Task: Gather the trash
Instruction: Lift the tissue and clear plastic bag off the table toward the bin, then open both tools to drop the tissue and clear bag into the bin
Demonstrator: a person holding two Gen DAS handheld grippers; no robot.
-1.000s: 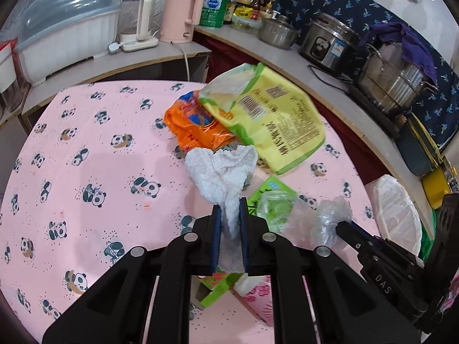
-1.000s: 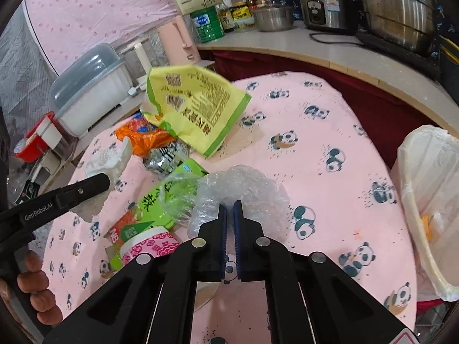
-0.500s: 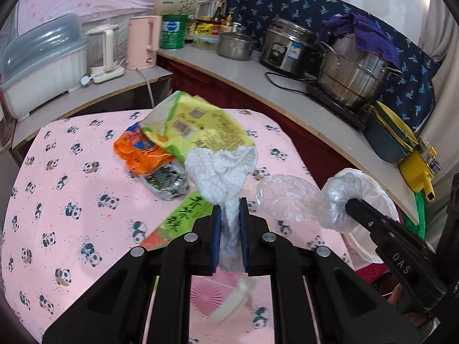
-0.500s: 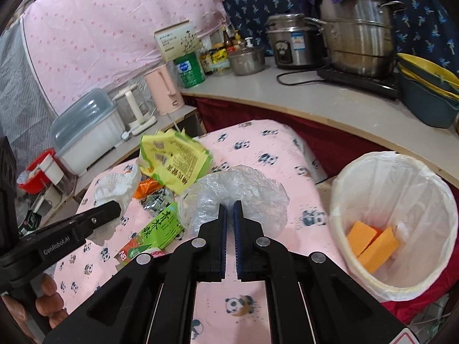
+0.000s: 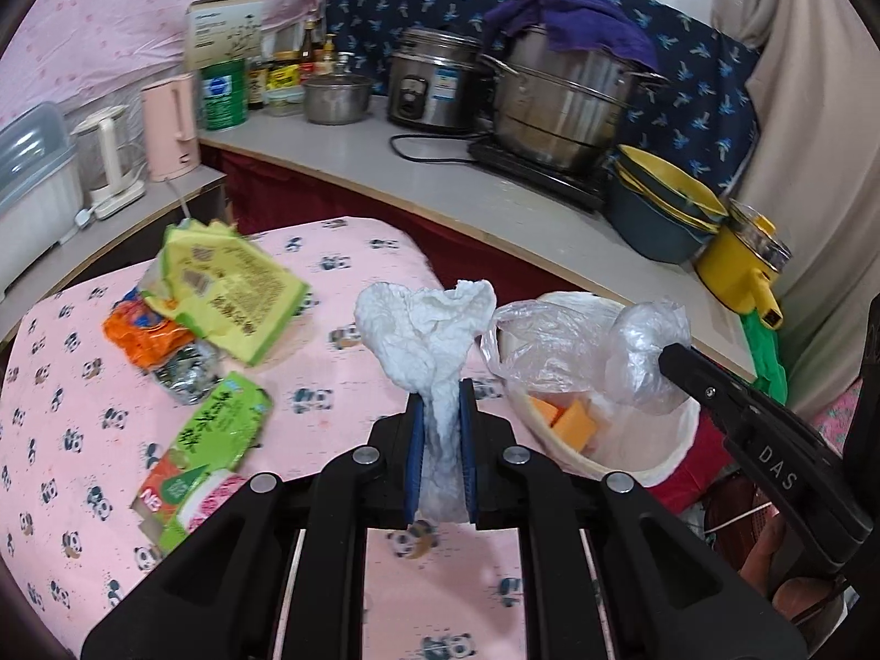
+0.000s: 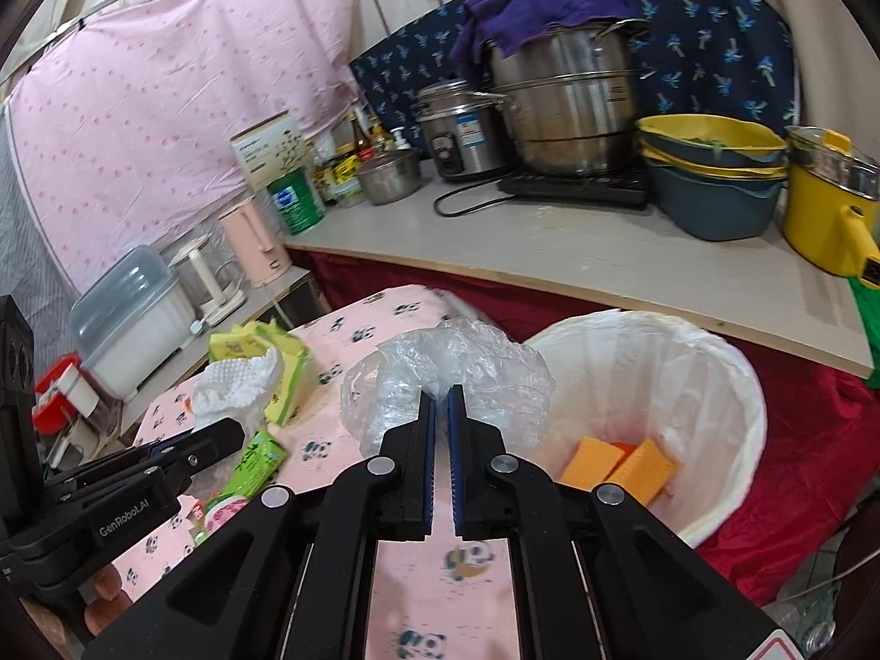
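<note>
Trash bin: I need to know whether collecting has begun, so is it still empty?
No: the trash bin already holds orange sponge pieces at its bottom.

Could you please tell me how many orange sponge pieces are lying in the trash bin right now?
2 orange sponge pieces: one on the left of the trash bin floor, the other beside it to the right, touching. More may be hidden below the right gripper.

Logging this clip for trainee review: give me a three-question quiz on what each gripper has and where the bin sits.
1. True or false: the left gripper is shut on a white paper towel.
2. What does the right gripper hold? A) orange wrapper B) clear plastic bag C) sponge
3. Fill in: the white-lined trash bin already holds orange ____.

Key: 1 true; 2 B; 3 sponges.
</note>
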